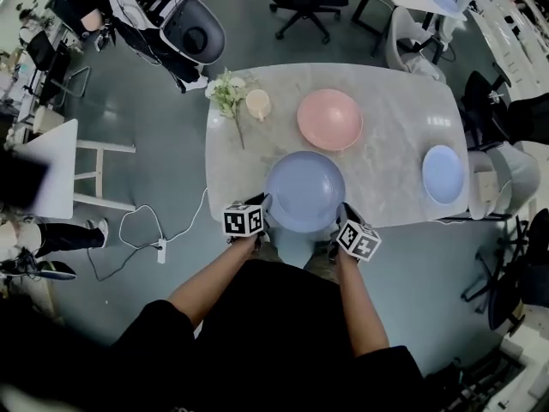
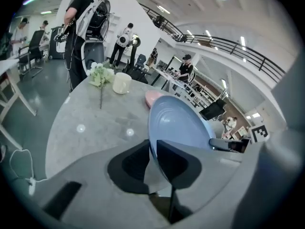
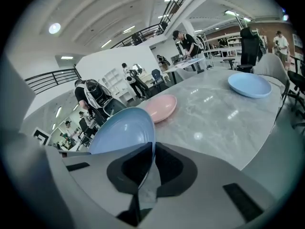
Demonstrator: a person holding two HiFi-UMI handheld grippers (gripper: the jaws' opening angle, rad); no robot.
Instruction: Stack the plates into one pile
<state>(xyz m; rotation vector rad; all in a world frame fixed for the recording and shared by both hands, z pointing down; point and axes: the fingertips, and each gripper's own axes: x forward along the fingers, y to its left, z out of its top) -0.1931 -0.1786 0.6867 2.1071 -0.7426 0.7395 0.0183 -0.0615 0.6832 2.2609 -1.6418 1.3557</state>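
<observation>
You hold a large blue plate (image 1: 304, 190) by its rim with both grippers, over the near edge of the table (image 1: 386, 144), at its six o'clock side. Your left gripper (image 2: 152, 149) has its jaws nearly closed, pinching the rim at the plate's eight o'clock. Your right gripper (image 3: 153, 151) pinches the rim the same way at four o'clock. A pink plate (image 1: 330, 119) sits near the large plate's twelve o'clock. A smaller blue plate (image 1: 443, 173) rests well apart at three o'clock.

Blue large plate (image 1: 304, 190), pink plate (image 1: 330, 118), pale-blue small plate (image 1: 443, 173); the table (image 1: 390, 127) is marbled grey.
</observation>
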